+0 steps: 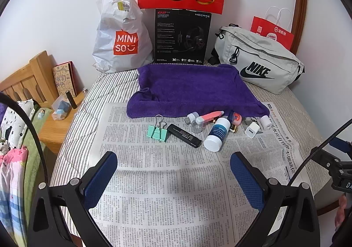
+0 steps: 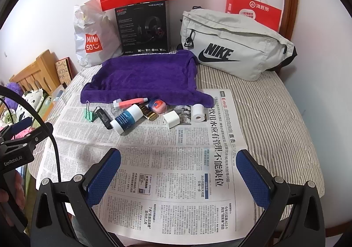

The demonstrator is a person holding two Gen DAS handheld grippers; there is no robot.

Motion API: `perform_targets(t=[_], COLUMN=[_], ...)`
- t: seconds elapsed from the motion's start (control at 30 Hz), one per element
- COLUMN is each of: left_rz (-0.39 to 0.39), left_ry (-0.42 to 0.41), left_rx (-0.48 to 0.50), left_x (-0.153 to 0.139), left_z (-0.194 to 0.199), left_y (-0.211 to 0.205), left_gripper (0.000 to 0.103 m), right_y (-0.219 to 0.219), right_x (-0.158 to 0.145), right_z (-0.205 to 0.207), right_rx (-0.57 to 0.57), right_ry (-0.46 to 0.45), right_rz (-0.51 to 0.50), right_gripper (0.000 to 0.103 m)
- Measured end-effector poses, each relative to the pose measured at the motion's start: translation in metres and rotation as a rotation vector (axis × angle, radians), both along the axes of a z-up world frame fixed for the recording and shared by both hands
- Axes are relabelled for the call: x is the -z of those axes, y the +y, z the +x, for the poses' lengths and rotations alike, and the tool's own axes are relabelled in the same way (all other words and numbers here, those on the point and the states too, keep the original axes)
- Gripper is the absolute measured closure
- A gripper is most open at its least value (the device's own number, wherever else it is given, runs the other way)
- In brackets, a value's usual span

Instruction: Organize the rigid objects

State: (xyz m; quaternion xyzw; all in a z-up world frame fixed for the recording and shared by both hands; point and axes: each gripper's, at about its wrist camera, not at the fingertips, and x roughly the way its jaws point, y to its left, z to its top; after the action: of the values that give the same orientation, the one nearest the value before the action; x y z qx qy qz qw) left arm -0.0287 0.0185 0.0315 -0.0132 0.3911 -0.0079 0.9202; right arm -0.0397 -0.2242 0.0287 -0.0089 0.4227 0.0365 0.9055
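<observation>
Hovering spread, both tongs [image 1: 173, 170] [image 2: 178, 167] empty, clear vial [image 1: 196, 126] visible only from left

The left gripper [image 1: 173, 177] fills the bottom of its own view with both blue-padded fingers [image 1: 100, 177] spread wide apart and nothing between them; its black body also shows at the left edge of the right wrist view, with part of a hand [image 2: 13, 189] gripping it at the lower left. The right gripper [image 2: 178, 175] stands the same way at the bottom of its own view, blue pads [image 2: 253, 177] splayed wide and empty. Its black frame shows at the right edge of the left wrist view, with fingertips [image 1: 341, 209] at the lower right.
</observation>
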Motion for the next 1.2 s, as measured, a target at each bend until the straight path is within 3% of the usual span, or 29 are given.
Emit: perform_targets(t=[0.17, 0.53, 0.63, 0.8, 1.2], left_rz=[0.031, 0.035, 0.059, 0.057, 0.117], left_ry=[0.013, 0.077, 0.087, 0.106, 0.154], left_rx=[-0.018, -0.030, -0.019, 0.001, 0.049], left_x=[0.009, 0.060, 0.072, 0.086, 0.117], left_z=[0.012, 0.053, 0.065, 0.087, 0.127], left_y=[0.005, 0.022, 0.020, 0.024, 0.029], left_gripper=[0.000, 0.000, 0.000, 0.000, 0.000], right_y=[-0.004, -0.012, -0.014, -0.025, -0.031], right_x=[0.008, 0.039, 0.051, 0.068, 0.103], right_z=[0.009, 0.036, 0.045, 0.063, 0.104], right_rx=[-0.001, 0.009, 0.001, -0.011, -0.013], right_ry=[0.015, 0.023, 0.045, 0.074, 0.119], right_rz=[0.003, -0.067, -0.051, 0.068, 0.017], right_gripper=[0.000, 0.000, 0.000, 0.000, 0.001])
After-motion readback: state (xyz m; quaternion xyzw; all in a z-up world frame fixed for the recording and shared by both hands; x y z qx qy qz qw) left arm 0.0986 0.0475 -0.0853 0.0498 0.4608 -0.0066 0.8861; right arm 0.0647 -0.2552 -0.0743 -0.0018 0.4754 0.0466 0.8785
